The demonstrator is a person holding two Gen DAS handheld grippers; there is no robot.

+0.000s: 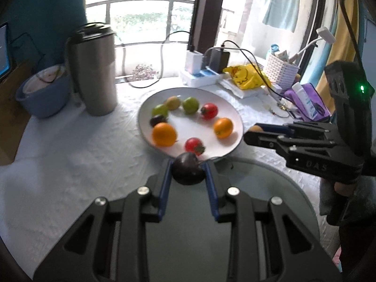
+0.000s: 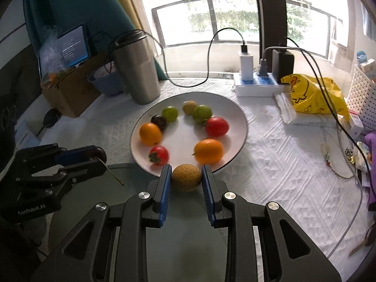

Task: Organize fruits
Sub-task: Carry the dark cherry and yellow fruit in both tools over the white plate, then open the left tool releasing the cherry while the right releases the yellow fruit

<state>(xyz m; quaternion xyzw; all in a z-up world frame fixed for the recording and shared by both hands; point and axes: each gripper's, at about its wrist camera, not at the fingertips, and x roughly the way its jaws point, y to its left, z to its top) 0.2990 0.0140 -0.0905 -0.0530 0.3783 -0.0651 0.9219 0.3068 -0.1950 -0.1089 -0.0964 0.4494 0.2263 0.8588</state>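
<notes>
A white plate (image 1: 225,108) (image 2: 235,122) holds a ring of fruit: two oranges (image 1: 164,134) (image 2: 208,151), two red tomatoes (image 1: 209,111) (image 2: 217,126), two green fruits, a brown fruit and a dark one. My left gripper (image 1: 188,169) is shut on a dark purple fruit (image 1: 188,171) just before the plate's near rim, above a grey-green plate (image 1: 270,183). My right gripper (image 2: 186,176) is shut on a brown kiwi-like fruit (image 2: 186,177) at the plate's near rim. Each gripper shows in the other's view, the right one (image 1: 252,132) and the left one (image 2: 98,157).
A steel tumbler (image 1: 94,70) and a blue bowl (image 1: 42,94) stand left of the plate. A power strip with chargers (image 2: 258,82), a yellow bag (image 2: 315,94) and a white basket (image 2: 362,98) lie behind and right. Cables cross the white cloth.
</notes>
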